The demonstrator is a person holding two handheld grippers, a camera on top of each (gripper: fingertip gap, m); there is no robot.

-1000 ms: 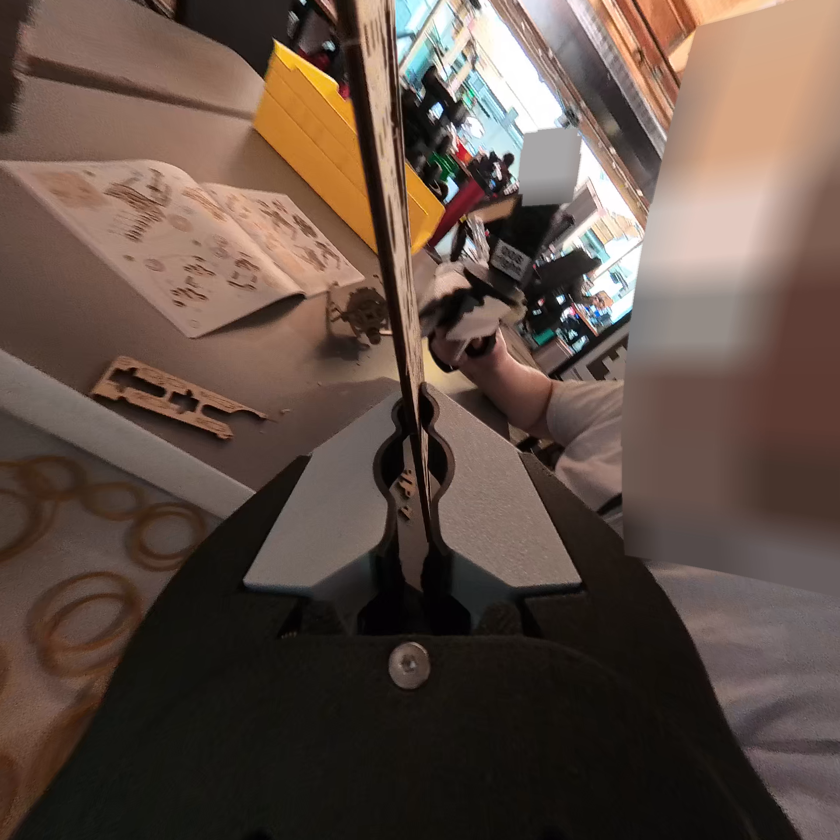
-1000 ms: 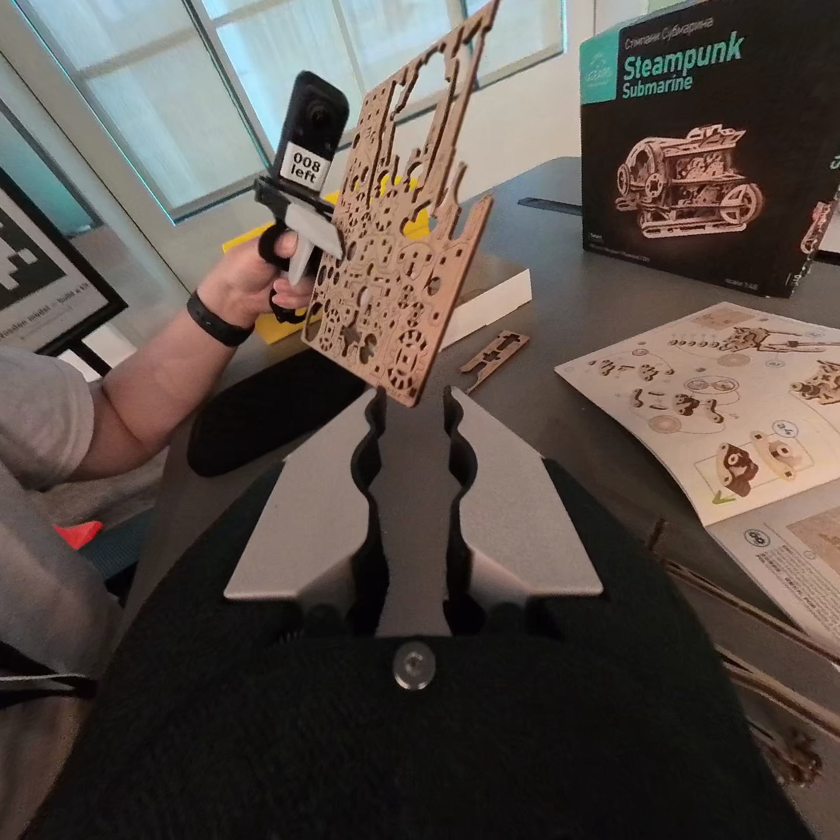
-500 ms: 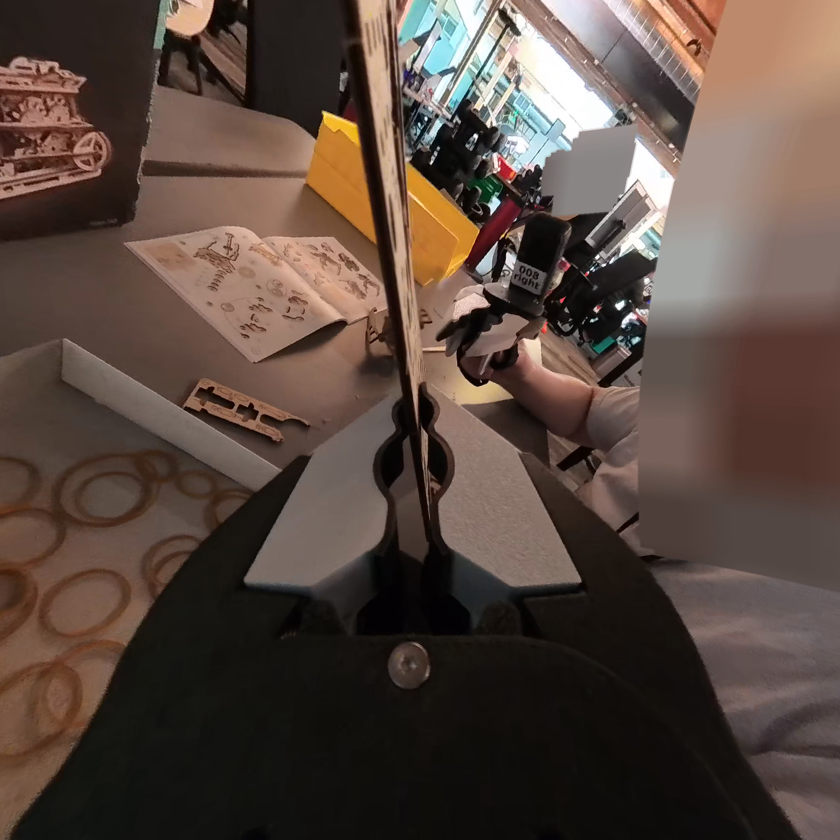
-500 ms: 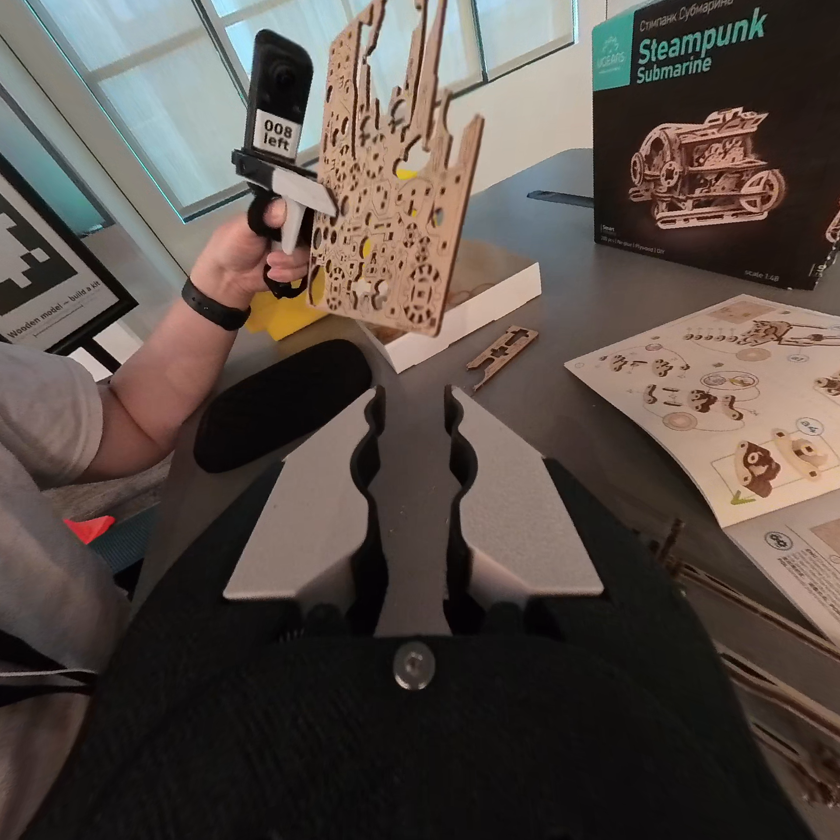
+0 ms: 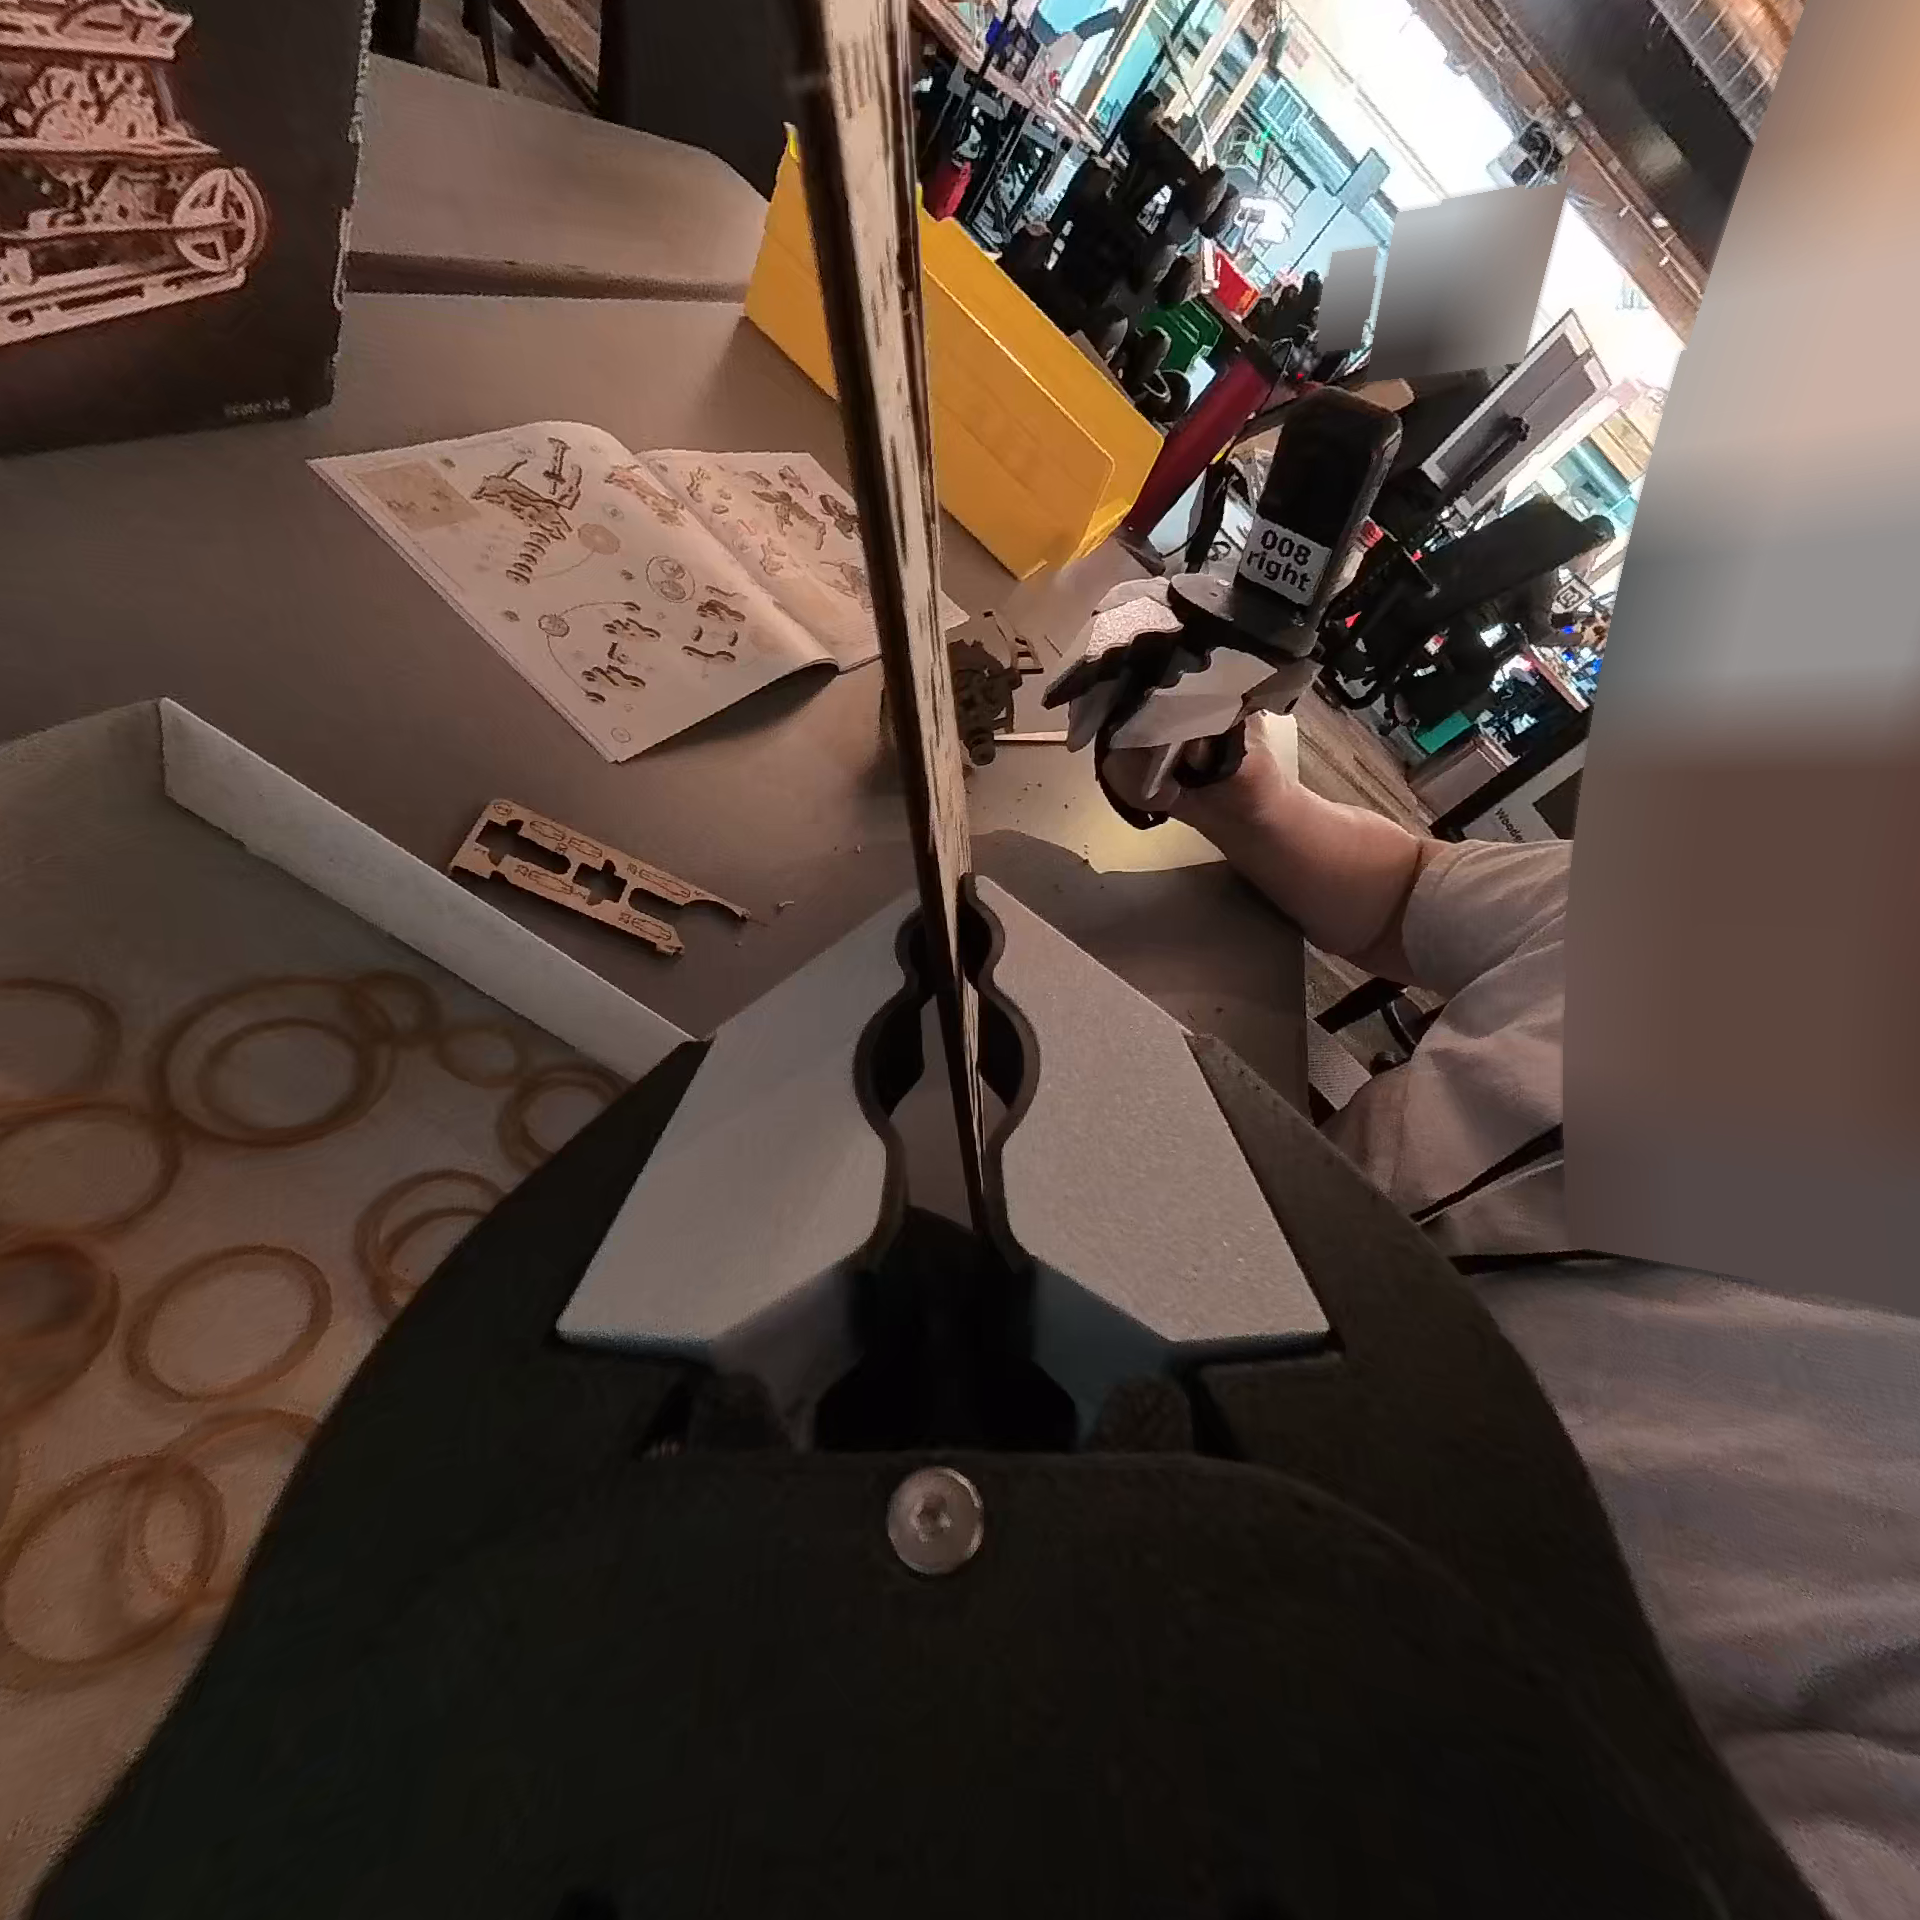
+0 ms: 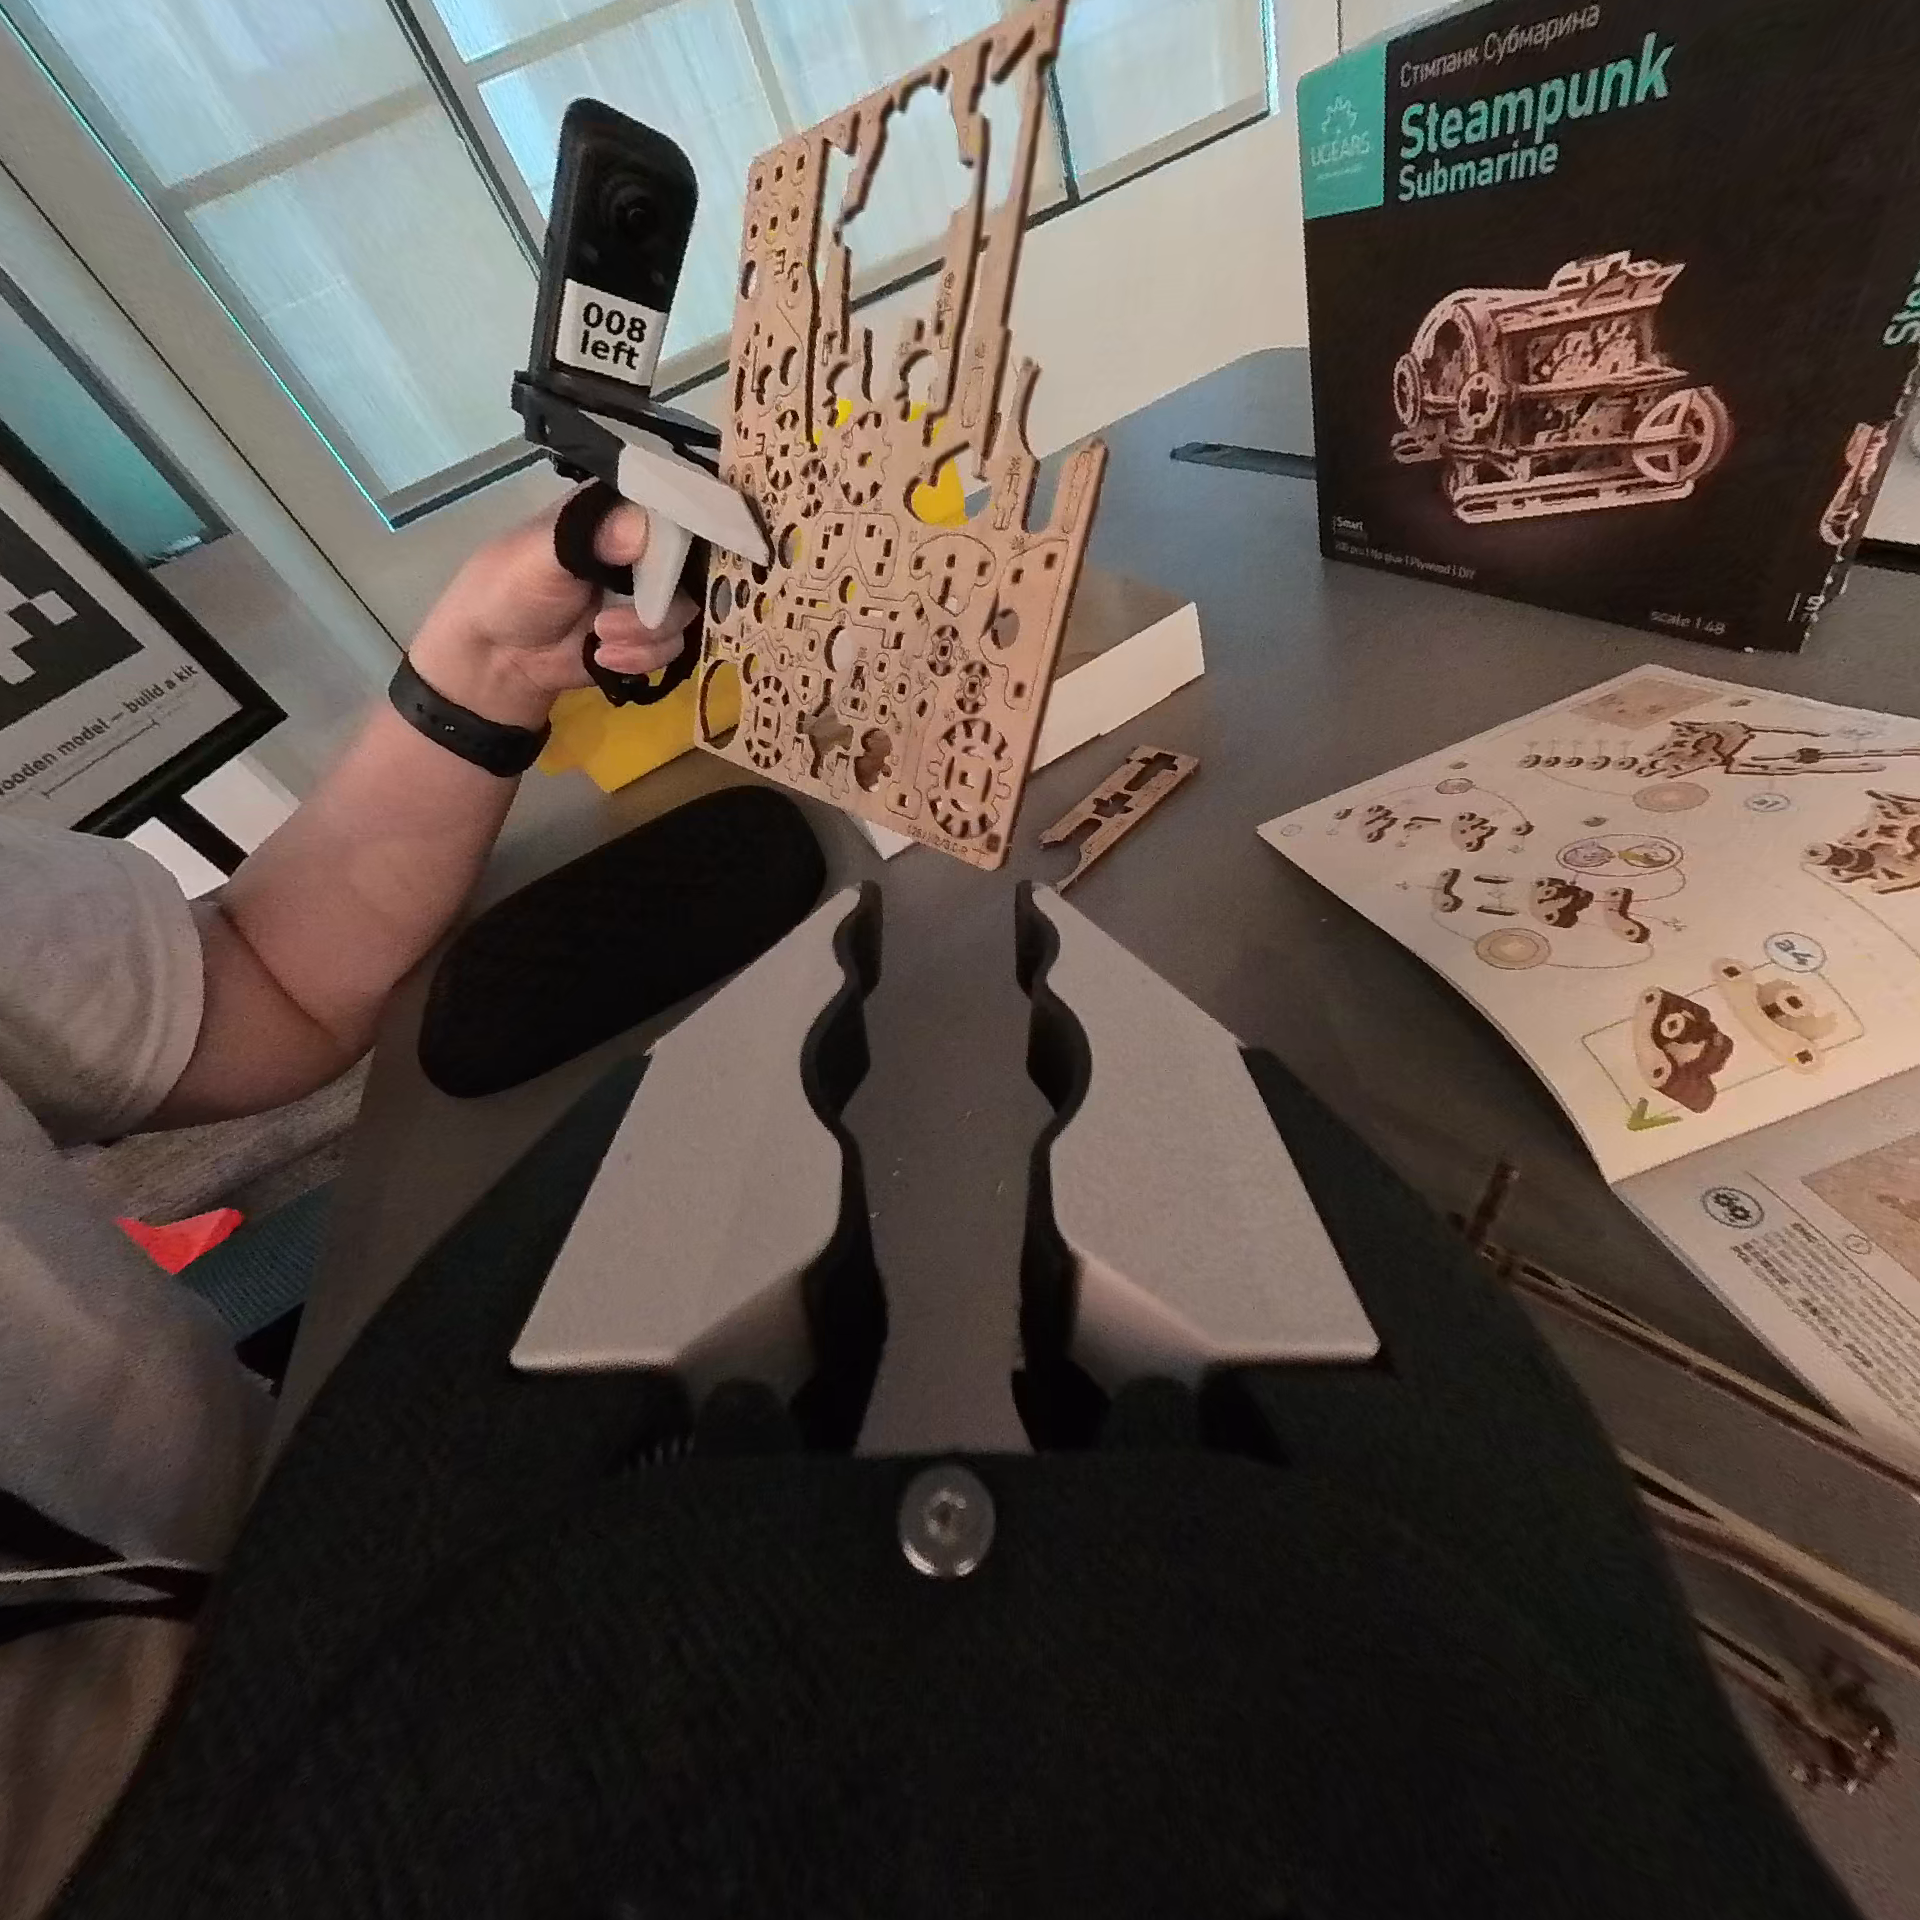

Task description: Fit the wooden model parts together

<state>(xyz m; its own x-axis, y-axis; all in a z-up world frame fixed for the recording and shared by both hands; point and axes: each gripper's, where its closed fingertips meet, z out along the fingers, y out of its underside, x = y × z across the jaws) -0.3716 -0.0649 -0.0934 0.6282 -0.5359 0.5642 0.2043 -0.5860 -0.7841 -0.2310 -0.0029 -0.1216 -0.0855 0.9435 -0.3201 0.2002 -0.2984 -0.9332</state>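
Note:
My left gripper [image 5: 940,920] is shut on a thin laser-cut wooden parts sheet [image 5: 883,416], which shows edge-on and rises out of the top of the left wrist view. In the right wrist view the same sheet [image 6: 904,540] is held upright in the air, its face with many cut-outs turned toward me, pinched at its left edge by the left gripper [image 6: 743,520]. My right gripper [image 6: 945,899] is open and empty, low over the table, just below and in front of the sheet. It also shows in the left wrist view [image 5: 1132,675], next to a small wooden assembly [image 5: 987,675].
On the grey table lie a small wooden strip [image 6: 1122,795], an open instruction booklet [image 6: 1610,914] and a dark kit box [image 6: 1590,312]. A white box [image 5: 395,894] holds several rubber bands. A yellow bin [image 5: 987,395] stands behind. More wooden sheets [image 6: 1714,1475] lie at right. A black pad [image 6: 623,935] is at left. Across from one pair of fingers to the other is roughly 15 centimetres.
My left gripper has swung with the sheet, bringing the white box and kit box into its view. The sheet now faces the right gripper more squarely. The right gripper stays open.

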